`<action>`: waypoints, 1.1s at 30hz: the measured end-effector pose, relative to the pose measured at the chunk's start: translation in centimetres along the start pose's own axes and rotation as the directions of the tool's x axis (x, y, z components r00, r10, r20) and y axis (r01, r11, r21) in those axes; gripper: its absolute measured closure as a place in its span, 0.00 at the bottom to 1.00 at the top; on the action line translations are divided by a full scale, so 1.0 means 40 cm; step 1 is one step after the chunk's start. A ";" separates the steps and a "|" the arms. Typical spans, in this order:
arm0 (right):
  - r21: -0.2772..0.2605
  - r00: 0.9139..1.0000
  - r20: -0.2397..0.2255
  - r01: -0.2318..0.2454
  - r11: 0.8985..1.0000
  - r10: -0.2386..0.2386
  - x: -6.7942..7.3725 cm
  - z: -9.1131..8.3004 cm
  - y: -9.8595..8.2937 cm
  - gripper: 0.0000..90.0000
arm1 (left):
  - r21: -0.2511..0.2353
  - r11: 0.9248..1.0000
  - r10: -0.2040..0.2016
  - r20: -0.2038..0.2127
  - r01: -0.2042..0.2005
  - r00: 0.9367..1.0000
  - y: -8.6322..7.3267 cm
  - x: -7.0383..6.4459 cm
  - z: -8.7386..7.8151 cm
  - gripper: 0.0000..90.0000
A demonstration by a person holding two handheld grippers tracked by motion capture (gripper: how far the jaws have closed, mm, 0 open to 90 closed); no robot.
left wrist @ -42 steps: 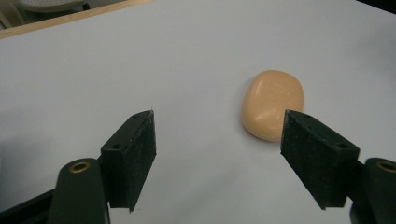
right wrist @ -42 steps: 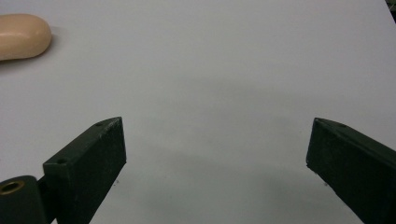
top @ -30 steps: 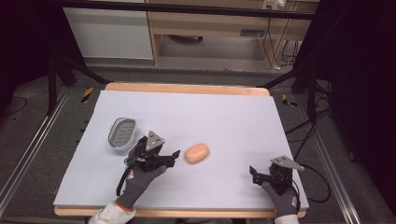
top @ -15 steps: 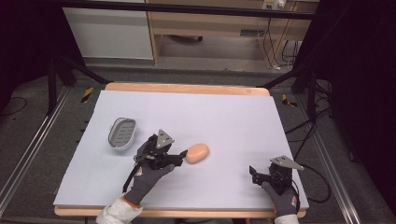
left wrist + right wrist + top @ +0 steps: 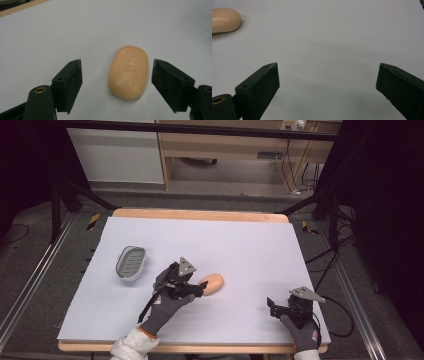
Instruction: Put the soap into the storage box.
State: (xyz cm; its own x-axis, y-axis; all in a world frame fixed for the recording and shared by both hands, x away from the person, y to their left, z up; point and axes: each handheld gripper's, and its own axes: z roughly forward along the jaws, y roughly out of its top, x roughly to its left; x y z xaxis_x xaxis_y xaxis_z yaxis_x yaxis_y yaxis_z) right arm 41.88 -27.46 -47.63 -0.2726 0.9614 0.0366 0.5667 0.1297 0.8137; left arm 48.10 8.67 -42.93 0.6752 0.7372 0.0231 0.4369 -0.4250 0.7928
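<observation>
Soap: you have one peach-coloured oval bar of soap lying flat on the worktop, near the middle and a little toward your side. In the right gripper view one end of it shows at the upper left.
Left claw: your left claw is released, jaws spread wide with the soap between them. The soap sits closer to the jaw on the right of that view; neither jaw touches it. In the high view the claw sits right at the soap's near-left end.
Right claw: your right claw is released as well, jaws wide apart over bare worktop with nothing between them. In the high view it rests near the front right corner, well apart from the soap.
Dish: one grey oval soap dish with a ribbed floor stands on the worktop to the left of your left hand, apart from the soap.
Worktop: one wooden-edged worktop under a pale lilac-white cover.
Hands: two, each in a dark grey glove; your left reaches in at an angle, your right stays at the front edge.
Count: one soap, one dish, two claws.
</observation>
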 end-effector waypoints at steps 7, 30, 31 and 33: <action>0.001 1.000 0.001 0.008 1.000 -0.008 -0.001 0.003 -0.001 0.06 | 0.026 1.000 0.016 0.000 -0.016 1.000 0.006 -0.009 0.025 0.26; 0.004 1.000 -0.005 0.001 1.000 -0.001 -0.002 0.004 -0.001 0.06 | 0.116 0.991 0.070 0.021 -0.072 0.997 0.025 -0.034 0.098 0.26; 0.007 1.000 -0.011 -0.007 1.000 0.008 -0.001 0.003 0.000 0.06 | 0.119 0.990 0.070 0.022 -0.072 0.997 0.025 -0.036 0.102 0.26; 0.007 1.000 -0.009 -0.003 1.000 0.003 -0.001 0.004 0.000 0.06 | 0.131 0.988 0.075 0.022 -0.077 0.997 0.024 -0.037 0.107 0.27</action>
State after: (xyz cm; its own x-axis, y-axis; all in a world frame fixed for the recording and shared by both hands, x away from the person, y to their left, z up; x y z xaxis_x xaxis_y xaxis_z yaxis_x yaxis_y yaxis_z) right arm 42.02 -27.47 -47.74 -0.2779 0.9596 0.0439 0.5727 0.1288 0.8096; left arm 50.07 4.90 -44.81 0.7188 0.6917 0.0694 0.4575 -0.5459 0.7019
